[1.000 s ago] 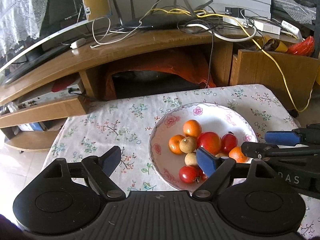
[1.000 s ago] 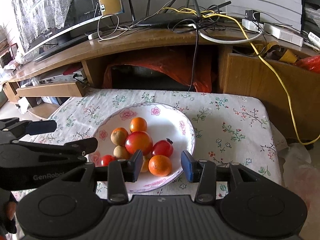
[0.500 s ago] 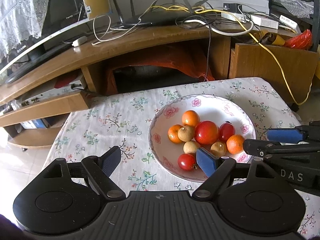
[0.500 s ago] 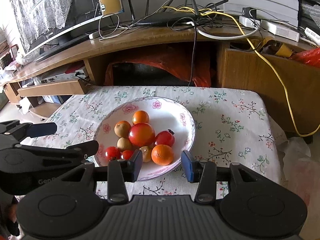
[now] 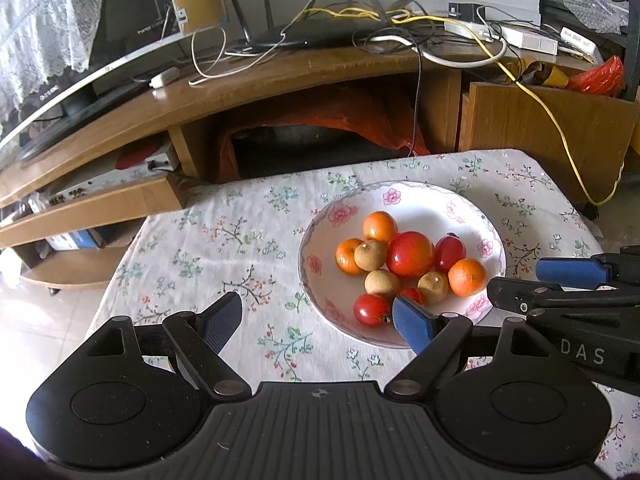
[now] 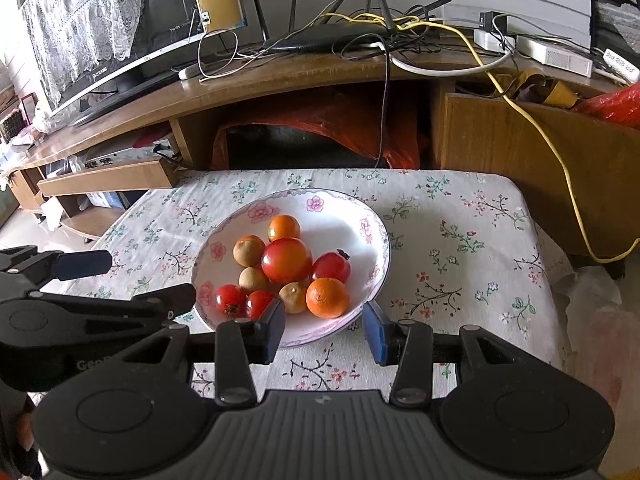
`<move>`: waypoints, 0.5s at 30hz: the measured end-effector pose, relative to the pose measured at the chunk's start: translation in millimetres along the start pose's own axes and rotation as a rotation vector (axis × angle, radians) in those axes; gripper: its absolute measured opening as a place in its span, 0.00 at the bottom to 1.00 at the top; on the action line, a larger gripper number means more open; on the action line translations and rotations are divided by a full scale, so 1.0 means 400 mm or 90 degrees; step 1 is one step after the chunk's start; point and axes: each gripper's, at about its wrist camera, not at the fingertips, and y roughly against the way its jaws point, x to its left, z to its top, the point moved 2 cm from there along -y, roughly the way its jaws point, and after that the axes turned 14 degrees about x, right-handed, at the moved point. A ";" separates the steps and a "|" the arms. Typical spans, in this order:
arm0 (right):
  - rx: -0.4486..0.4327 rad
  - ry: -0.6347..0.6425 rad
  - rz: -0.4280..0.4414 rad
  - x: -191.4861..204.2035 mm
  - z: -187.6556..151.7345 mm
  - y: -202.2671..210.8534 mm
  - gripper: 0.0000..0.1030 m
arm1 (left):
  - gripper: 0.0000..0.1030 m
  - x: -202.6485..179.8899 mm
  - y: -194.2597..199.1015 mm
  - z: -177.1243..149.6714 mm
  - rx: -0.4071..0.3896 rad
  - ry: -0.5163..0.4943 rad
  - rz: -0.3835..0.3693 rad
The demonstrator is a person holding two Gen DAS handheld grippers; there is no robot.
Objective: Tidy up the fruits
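Centrally on the floral tablecloth, oranges, red tomatoes and small tan fruits are heaped in a flowered white bowl. Both the left gripper and right gripper are held with jaws apart, empty.

fruits: heaped in floral bowl | large red tomato at bowl centre | three oranges around it | three brown longans beside | small red tomatoes at bowl's near rim | all touching
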 end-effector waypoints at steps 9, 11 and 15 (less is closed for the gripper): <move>-0.005 -0.007 0.006 0.001 -0.023 0.023 0.42 | 0.84 0.006 0.014 -0.022 0.012 0.025 -0.029; -0.005 -0.010 0.008 0.002 -0.029 0.029 0.42 | 0.84 0.007 0.019 -0.030 0.011 0.027 -0.034; -0.004 -0.014 0.012 0.005 -0.045 0.040 0.42 | 0.85 0.011 0.027 -0.047 0.018 0.036 -0.048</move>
